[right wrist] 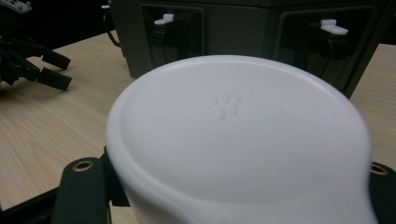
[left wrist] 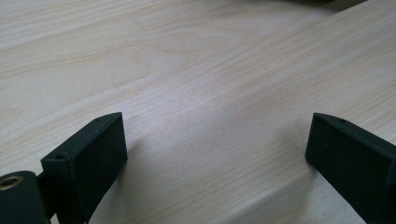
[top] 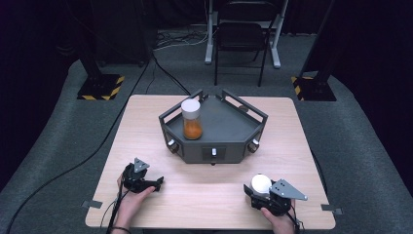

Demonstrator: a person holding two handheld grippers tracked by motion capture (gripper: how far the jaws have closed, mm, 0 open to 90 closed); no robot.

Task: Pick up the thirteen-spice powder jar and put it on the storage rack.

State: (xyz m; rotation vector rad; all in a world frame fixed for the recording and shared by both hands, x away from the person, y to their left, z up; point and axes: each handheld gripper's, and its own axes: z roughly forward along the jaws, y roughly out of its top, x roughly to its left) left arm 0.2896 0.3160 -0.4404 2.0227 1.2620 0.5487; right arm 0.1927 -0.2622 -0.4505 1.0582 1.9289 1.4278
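The white-capped container (right wrist: 238, 140) is clamped in the right gripper (top: 263, 191) and should be lifted level, while the left gripper (top: 146, 183) is held wide open.

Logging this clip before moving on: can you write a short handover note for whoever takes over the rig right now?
Right gripper: shut on a round white plastic lid, near the front right of the light wooden table.
Left gripper: open, empty, low over the table's front left.
Clear jar of orange contents with a white cap: upright in the dark grey angular tray at mid-table.
Done: lid gripped.
Left: the lid's destination is unclear; the left gripper is free to help.
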